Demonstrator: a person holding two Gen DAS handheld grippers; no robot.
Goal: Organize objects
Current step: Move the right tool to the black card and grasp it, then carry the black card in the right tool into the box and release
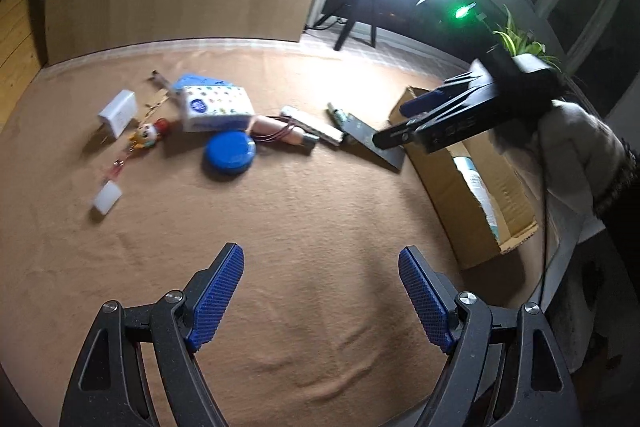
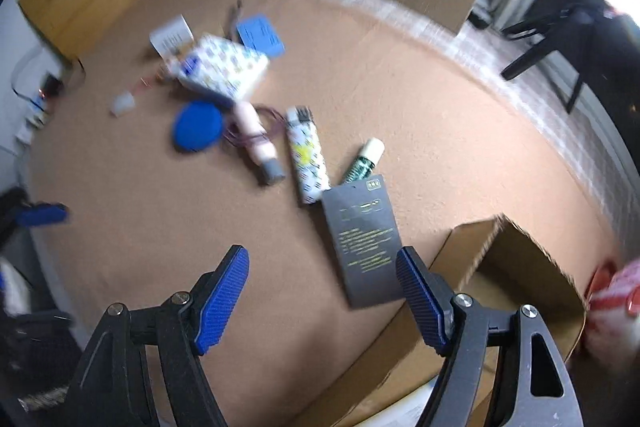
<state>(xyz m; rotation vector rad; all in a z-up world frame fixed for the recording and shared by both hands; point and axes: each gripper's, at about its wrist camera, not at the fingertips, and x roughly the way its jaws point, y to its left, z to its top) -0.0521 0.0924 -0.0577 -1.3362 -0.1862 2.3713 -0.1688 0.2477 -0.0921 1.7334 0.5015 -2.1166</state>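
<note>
- The left gripper (image 1: 321, 263) is hovering over bare brown tablecloth (image 1: 280, 227), its jaws spread wide with nothing between them.
- The right gripper (image 2: 322, 267) is hanging above the near edge of the cardboard box (image 2: 532, 267), jaws likewise spread and empty; in the left wrist view it is showing over the box, held by a gloved hand (image 1: 576, 143).
- The box is sitting at the right side of the table, open at the top. Something pale with teal print is already lying inside it (image 1: 478, 187), so the sorting appears to be under way rather than just starting.
- Most of the work is still waiting, judging by the clutter spread across the cloth:
  - a dark grey flat carton (image 2: 366, 239) is lying just beside the box, closest to the right gripper;
  - a green tube with a pale cap (image 2: 362, 163) is poking out from under that carton's far end;
  - a patterned lighter (image 2: 306, 155) and a pink cylinder with a grey end (image 2: 258, 143), wrapped by a thin dark cord, are lying alongside;
  - a blue round lid (image 1: 229, 151), a patterned tissue pack (image 1: 216, 107), a white charger plug (image 1: 117, 113), a small figurine keychain (image 1: 148, 135) and a small white block (image 1: 107, 199) are lying further left.
- The grey carton looks like the likeliest next pick, being nearest the box.
</note>
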